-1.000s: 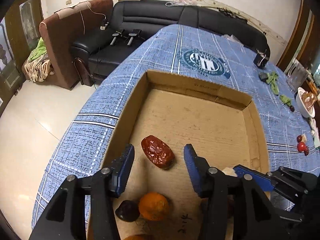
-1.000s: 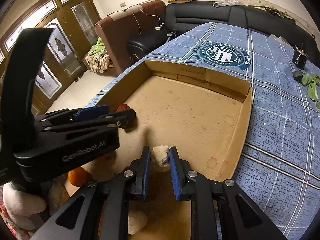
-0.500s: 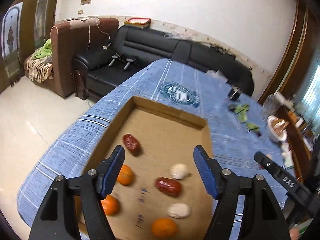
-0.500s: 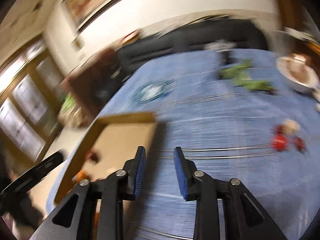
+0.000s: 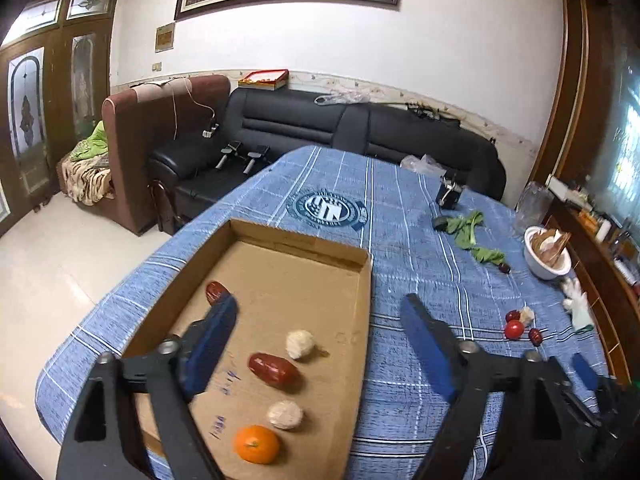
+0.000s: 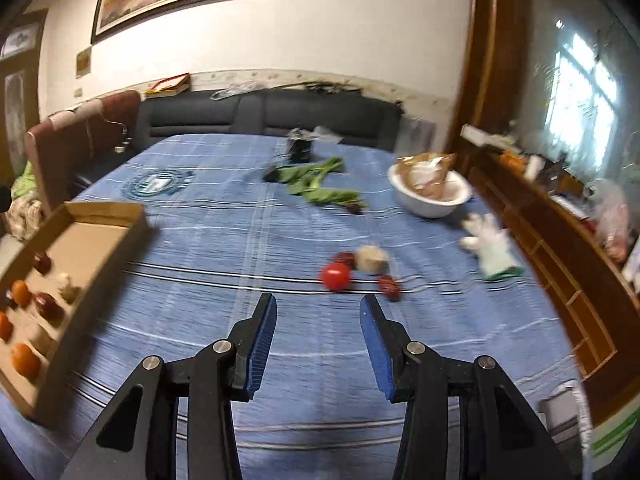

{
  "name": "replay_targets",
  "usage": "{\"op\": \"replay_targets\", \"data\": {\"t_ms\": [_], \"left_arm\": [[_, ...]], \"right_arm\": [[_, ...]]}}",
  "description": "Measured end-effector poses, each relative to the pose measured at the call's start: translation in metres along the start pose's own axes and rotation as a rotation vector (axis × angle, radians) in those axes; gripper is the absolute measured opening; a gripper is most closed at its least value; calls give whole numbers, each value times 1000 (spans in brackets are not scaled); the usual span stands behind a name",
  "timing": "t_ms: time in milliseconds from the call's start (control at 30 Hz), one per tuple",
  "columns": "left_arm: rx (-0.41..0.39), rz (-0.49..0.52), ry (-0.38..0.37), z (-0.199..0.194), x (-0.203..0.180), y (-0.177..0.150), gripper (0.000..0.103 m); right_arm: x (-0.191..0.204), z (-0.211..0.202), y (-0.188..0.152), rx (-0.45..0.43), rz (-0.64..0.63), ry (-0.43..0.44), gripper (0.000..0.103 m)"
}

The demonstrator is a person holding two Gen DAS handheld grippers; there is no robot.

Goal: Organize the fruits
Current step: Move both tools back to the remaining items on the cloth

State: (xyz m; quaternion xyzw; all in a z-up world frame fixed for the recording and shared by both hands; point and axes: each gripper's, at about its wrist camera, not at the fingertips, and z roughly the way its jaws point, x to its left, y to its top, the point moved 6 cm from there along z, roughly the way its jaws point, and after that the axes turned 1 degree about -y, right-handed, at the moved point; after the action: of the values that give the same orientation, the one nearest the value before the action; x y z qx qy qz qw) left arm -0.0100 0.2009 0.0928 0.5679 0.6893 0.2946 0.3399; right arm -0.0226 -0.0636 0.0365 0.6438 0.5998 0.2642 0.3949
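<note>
Lying beyond right gripper [image 6: 318, 312] fingers [image 6: 262, 336]: tomato [image 6: 336, 276].

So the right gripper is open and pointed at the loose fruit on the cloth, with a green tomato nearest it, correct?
Nearly. The right gripper is open and faces the loose fruit, but the tomato is red, not green, as the right wrist view shows.
</note>
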Motion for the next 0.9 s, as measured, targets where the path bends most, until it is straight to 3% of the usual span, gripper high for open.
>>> {"op": "replay_targets", "data": {"t_ms": [100, 133, 267, 400, 600, 900], "left_arm": [[31, 27, -29, 8, -21, -10, 87], [43, 39, -56, 11, -31, -14, 87], [74, 120, -77, 17, -60, -31, 87], [57, 212, -39, 16, -83, -46, 87], [83, 317, -42, 19, -117, -60, 87], [107, 360, -47, 22, -138, -64, 87]], "right_arm": [[-27, -8, 4, -64, 59, 5, 51], [-34, -8, 4, -70, 88, 31, 57], [-55, 10, 3, -27, 178, 165, 58], [-71, 17, 2, 18, 153, 158, 58], [-93, 34, -11, 128, 146, 181, 58], [-120, 31, -8, 111, 130, 163, 59]]}}
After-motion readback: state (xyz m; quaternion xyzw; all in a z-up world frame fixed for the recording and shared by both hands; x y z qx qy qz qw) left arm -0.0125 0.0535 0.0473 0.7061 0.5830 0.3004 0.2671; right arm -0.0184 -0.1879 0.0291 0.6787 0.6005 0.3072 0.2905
